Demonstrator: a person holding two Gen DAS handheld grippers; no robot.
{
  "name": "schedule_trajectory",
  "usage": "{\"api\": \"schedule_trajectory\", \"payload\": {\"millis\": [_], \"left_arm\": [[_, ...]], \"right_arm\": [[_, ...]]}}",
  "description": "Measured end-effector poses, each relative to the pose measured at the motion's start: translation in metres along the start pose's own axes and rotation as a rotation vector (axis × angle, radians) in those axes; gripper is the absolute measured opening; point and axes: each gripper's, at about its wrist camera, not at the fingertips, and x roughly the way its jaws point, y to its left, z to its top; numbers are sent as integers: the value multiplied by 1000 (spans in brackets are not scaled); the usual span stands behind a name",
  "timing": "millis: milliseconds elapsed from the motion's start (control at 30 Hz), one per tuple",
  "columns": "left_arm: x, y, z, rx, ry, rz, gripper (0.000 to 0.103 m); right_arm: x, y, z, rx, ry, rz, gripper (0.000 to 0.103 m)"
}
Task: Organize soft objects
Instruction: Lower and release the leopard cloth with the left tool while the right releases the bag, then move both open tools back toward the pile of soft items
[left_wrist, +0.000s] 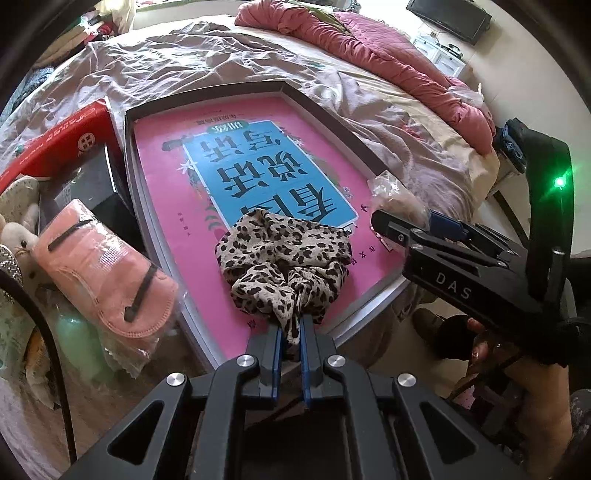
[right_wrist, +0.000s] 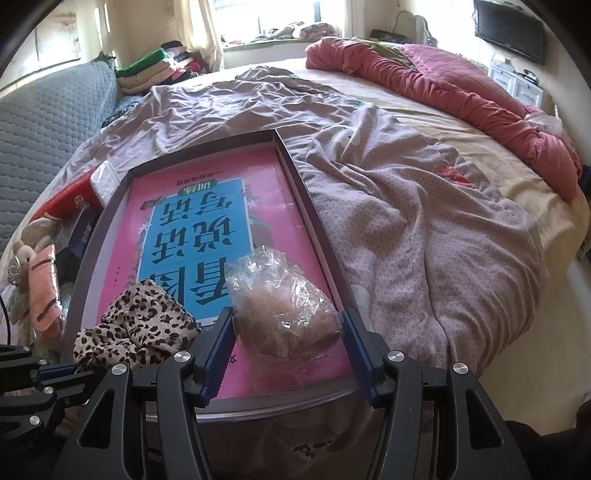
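Note:
A leopard-print cloth (left_wrist: 282, 258) lies on the pink book inside a shallow grey box (left_wrist: 332, 122) on the bed. My left gripper (left_wrist: 291, 334) is shut on the cloth's near end. The cloth also shows in the right wrist view (right_wrist: 140, 325). A pinkish soft item in a clear plastic bag (right_wrist: 284, 306) lies on the book at the box's right side. My right gripper (right_wrist: 288, 332) is open, its fingers on either side of the bag without pinching it. In the left wrist view the right gripper (left_wrist: 399, 221) sits by the bag (left_wrist: 391, 192).
A pink packaged mask (left_wrist: 107, 269) and plush toys (left_wrist: 18, 221) lie left of the box, beside a red box (left_wrist: 62, 140). A rumpled mauve sheet (right_wrist: 406, 192) covers the bed, with a red quilt (right_wrist: 443, 81) at the far side. A grey sofa (right_wrist: 48, 122) stands at left.

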Motion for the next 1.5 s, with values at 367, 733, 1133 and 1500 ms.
{"api": "schedule_trajectory", "payload": {"millis": [367,733,1133,1500], "left_arm": [[-2,3,-3,-5,0,2,23],[-13,2,-3,-3,-36,-2,42],[-44,6,-5,-19,-109,38,56],[-90,25,-16,-73,-196,118,66]], "right_arm": [[-4,3,-3,-8,-2,-6,63],[-19,2,1,1,-39,-4,64],[-43,11,8,-18,-100,-4,75],[-73,36,16,-68,-156,22,75]]}}
